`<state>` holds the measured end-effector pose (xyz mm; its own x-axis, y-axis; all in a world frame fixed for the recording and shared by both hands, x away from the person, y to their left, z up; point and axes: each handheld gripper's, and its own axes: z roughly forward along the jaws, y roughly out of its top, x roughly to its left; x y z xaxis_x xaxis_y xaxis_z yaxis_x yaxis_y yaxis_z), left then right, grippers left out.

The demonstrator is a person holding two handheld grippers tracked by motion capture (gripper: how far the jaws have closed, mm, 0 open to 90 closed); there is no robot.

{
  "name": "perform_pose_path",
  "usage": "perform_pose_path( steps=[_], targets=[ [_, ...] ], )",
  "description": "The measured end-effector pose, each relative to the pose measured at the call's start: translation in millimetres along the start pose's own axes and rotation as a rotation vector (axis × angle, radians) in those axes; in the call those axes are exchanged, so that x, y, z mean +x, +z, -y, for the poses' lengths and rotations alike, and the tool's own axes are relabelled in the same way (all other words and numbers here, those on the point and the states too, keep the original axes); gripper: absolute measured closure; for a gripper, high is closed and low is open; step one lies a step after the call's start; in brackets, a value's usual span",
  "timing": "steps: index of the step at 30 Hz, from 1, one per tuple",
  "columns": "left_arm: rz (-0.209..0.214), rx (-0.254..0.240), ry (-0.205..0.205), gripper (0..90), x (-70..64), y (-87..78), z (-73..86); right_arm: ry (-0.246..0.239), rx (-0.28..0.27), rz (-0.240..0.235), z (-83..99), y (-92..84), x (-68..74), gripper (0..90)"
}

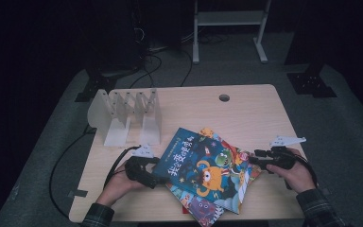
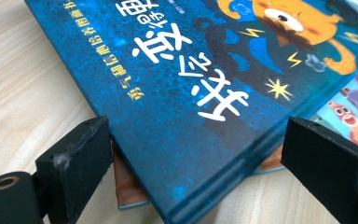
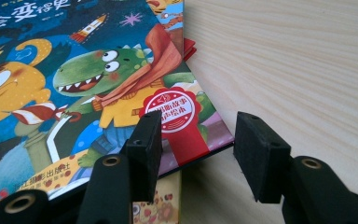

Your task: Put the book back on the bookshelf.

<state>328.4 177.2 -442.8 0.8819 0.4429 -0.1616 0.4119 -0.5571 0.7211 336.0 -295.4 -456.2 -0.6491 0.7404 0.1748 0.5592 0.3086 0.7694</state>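
Lying under the blue picture book [image 1: 203, 168], the lower books [image 1: 201, 205] show just their edges and corners. The left hand-held gripper [image 1: 152, 171] stands released, jaws wide on either side of the blue book's corner, not pressing it. The right hand-held gripper [image 1: 255, 158] is likewise unclenched at the opposite corner, which lies between its jaws on the worktop [image 1: 246, 109].

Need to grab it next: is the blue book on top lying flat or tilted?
Tilted: the blue book rests askew on other books, its corner raised off the table.
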Motion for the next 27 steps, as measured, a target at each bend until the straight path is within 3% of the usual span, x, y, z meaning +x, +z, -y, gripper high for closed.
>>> perform_pose_path(
  steps=[12, 21, 27],
  targets=[
    [-0.011, -0.009, -0.024, 7.6, 3.7, 0.1, 1.2, -0.009, -0.003, -0.009, -6.5, 8.1, -1.6, 51.2],
    [-0.026, -0.029, -0.041, 5.6, 15.5, 3.6, -0.9, -0.048, 0.0, 0.001, -17.2, 20.1, 3.3, 52.3],
    [-0.017, -0.043, -0.048, 4.9, 21.2, 10.0, -6.6, -0.045, -0.002, -0.004, -17.7, 21.7, 4.0, 52.4]
  ],
)
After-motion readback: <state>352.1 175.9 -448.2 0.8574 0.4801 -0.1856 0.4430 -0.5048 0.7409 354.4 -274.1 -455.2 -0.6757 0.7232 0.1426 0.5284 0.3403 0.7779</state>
